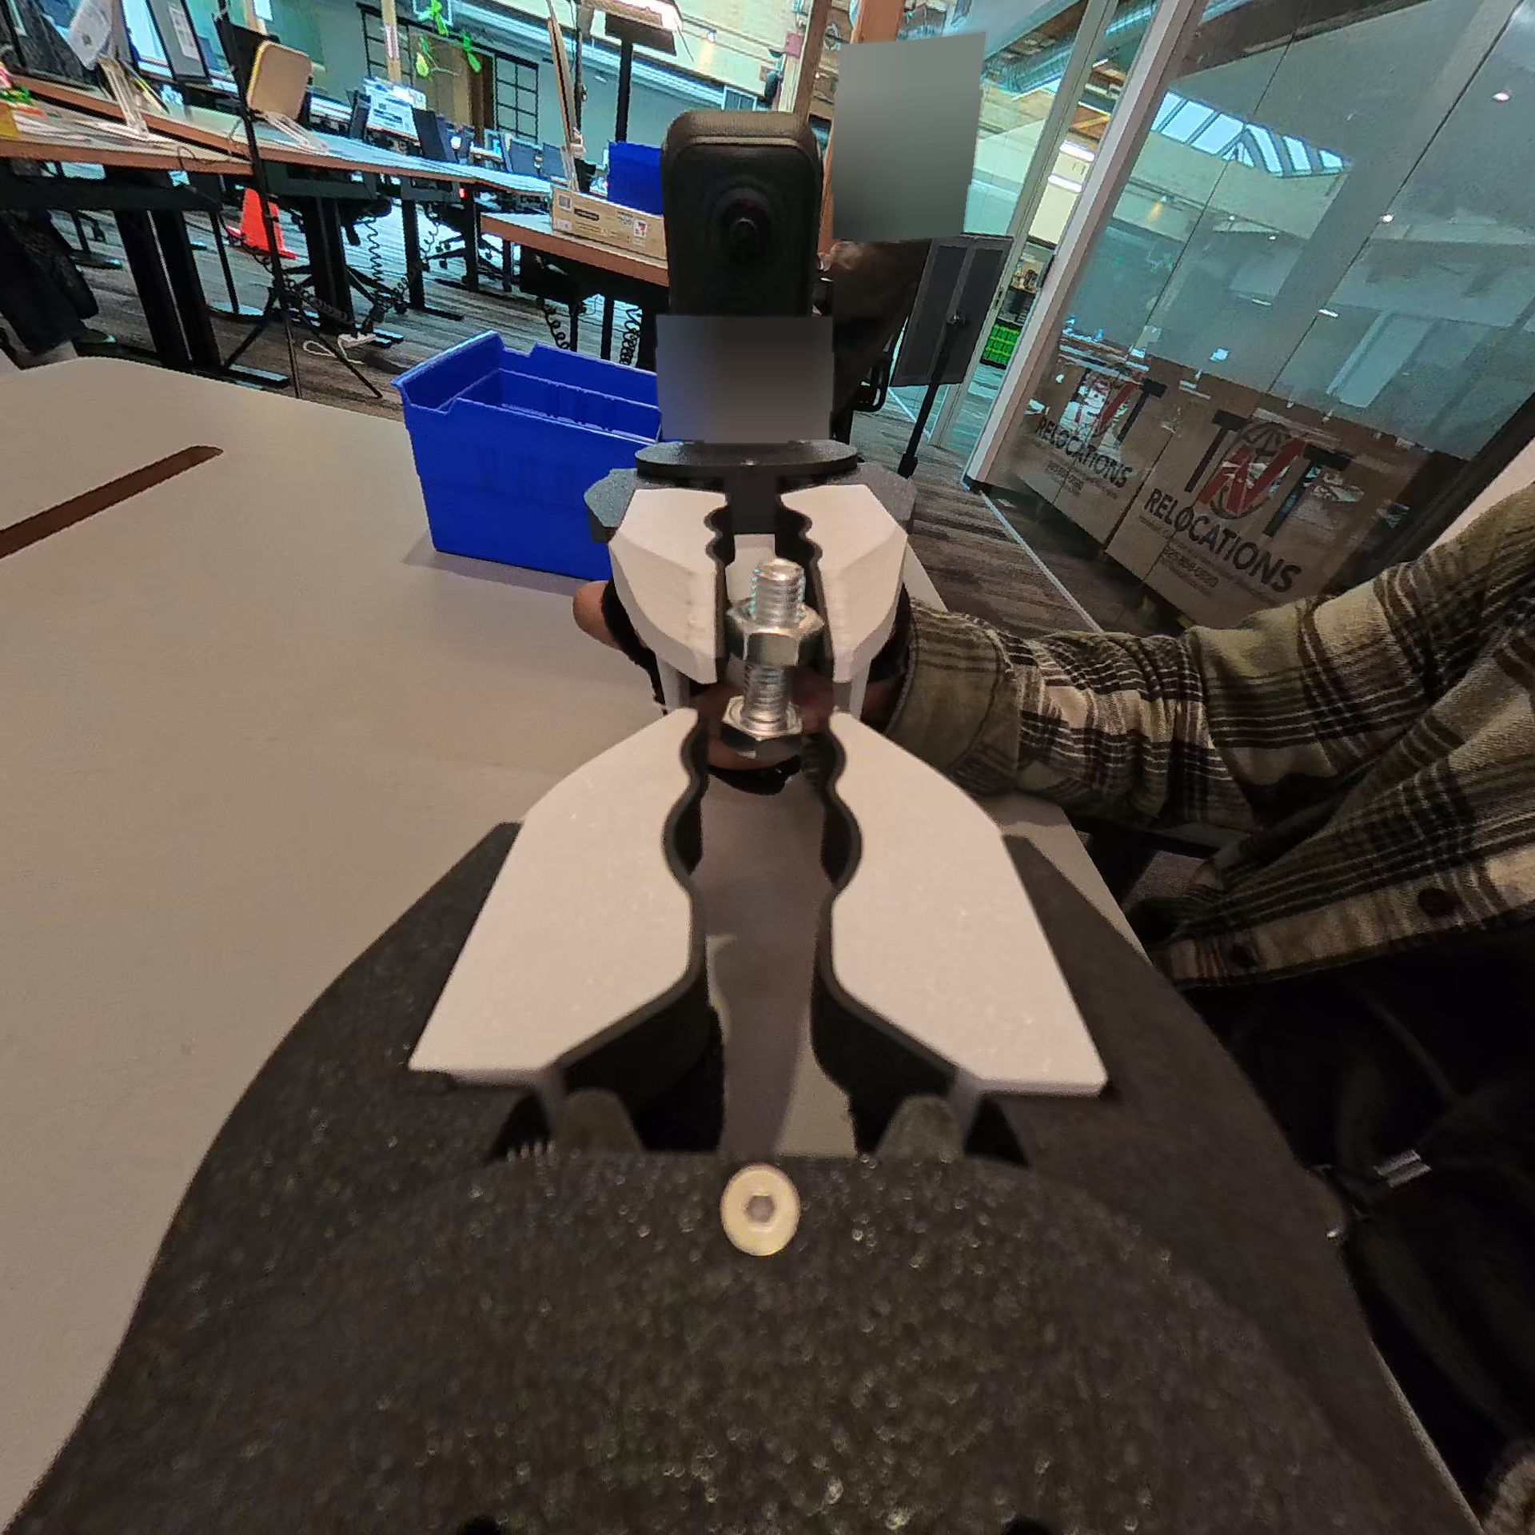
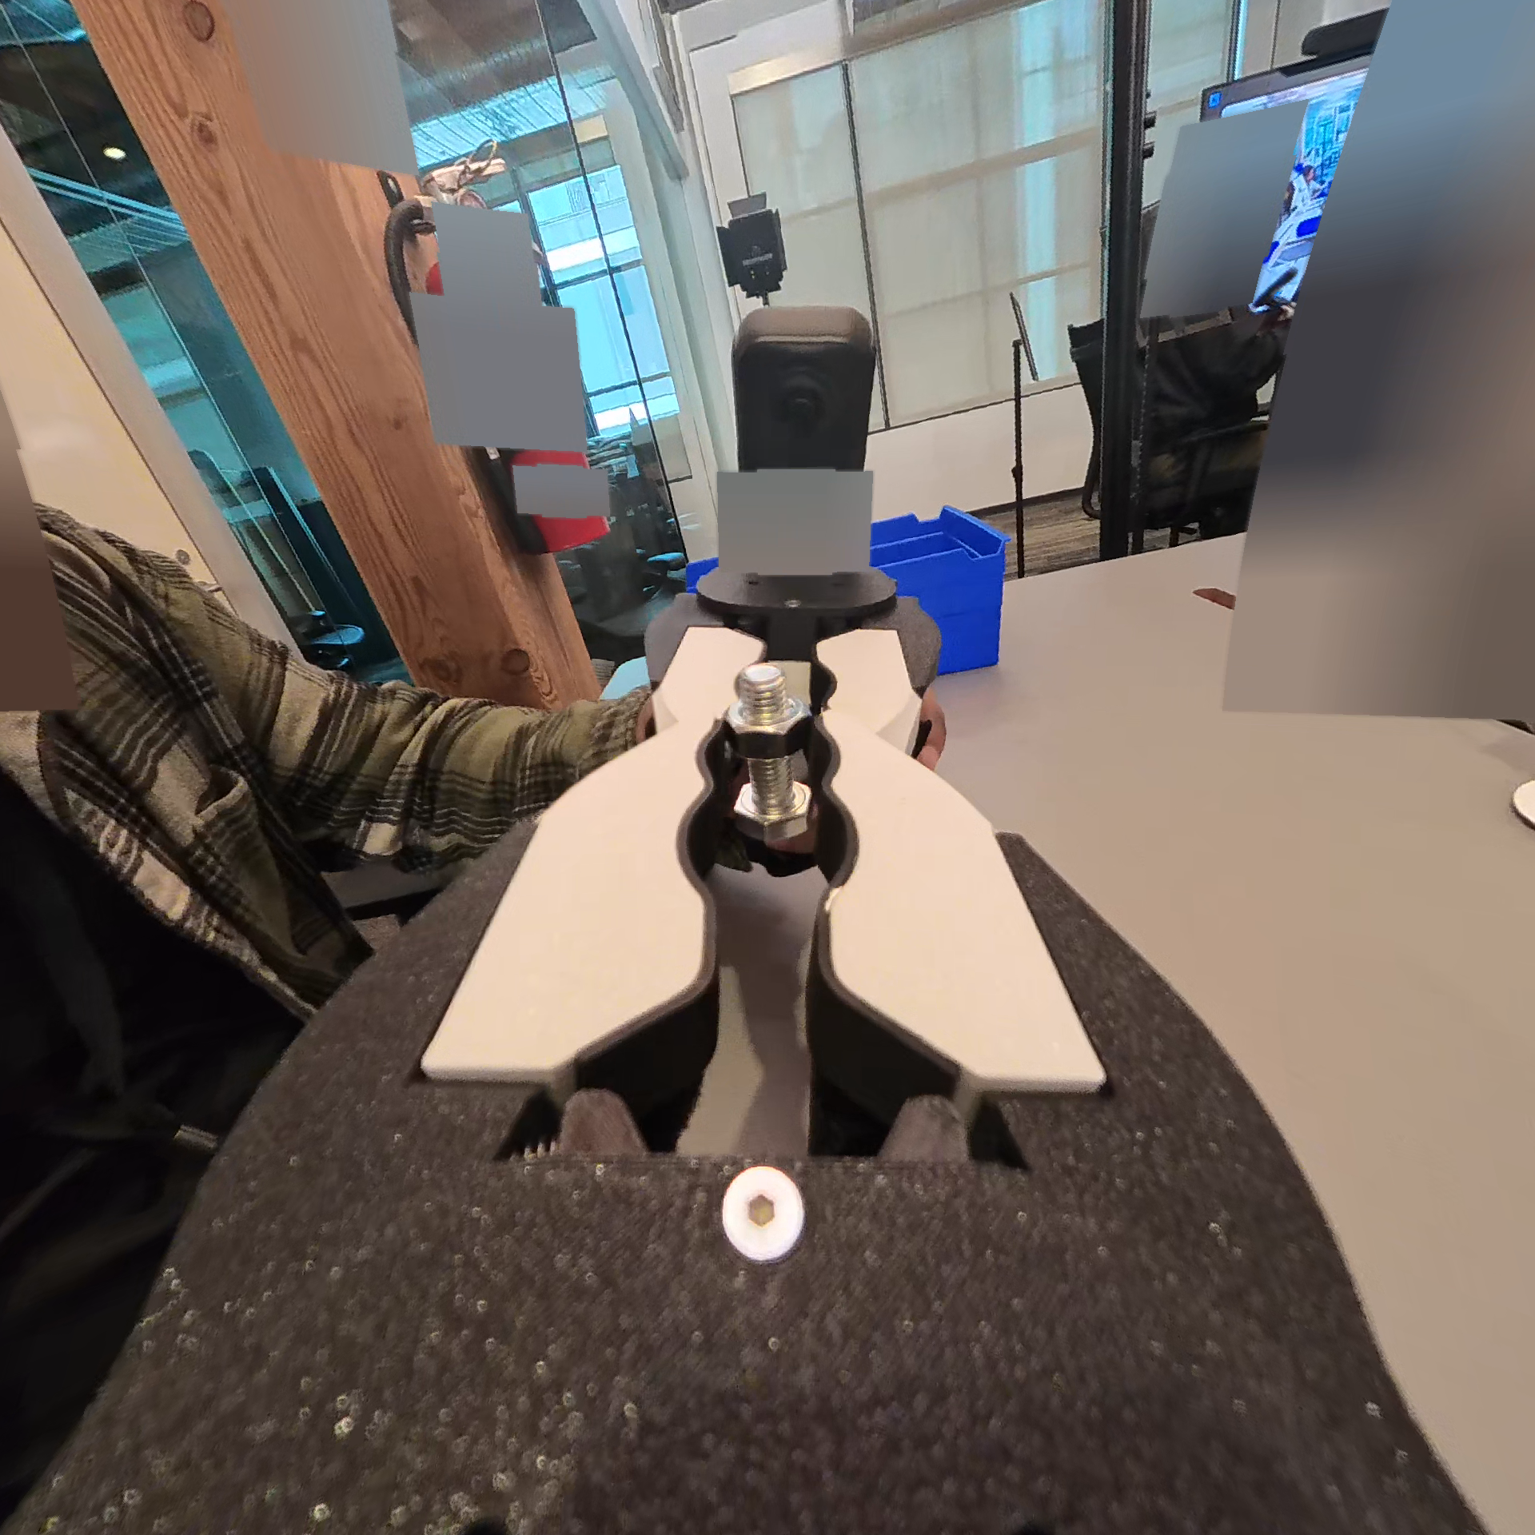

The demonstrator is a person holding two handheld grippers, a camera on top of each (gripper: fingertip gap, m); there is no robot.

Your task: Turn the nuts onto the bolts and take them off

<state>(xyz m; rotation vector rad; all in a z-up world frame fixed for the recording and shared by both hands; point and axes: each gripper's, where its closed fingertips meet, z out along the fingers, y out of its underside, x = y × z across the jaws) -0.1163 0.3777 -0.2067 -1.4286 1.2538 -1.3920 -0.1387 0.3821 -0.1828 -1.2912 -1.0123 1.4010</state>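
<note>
1. We have the bolt (image 1: pixel 768 664) upright between the two tools: the left tool (image 1: pixel 760 743) is clamped on its head, the right tool (image 2: pixel 764 735) on the nut (image 2: pixel 764 721), partway along the thread.
2. Next we judge a turn of the nut is due — which way, we cannot tell.
3. The left wrist view shows the blue bin (image 1: pixel 515 465) beyond the tool; the right wrist view shows more bare worktop (image 2: pixel 1204 789)
</note>
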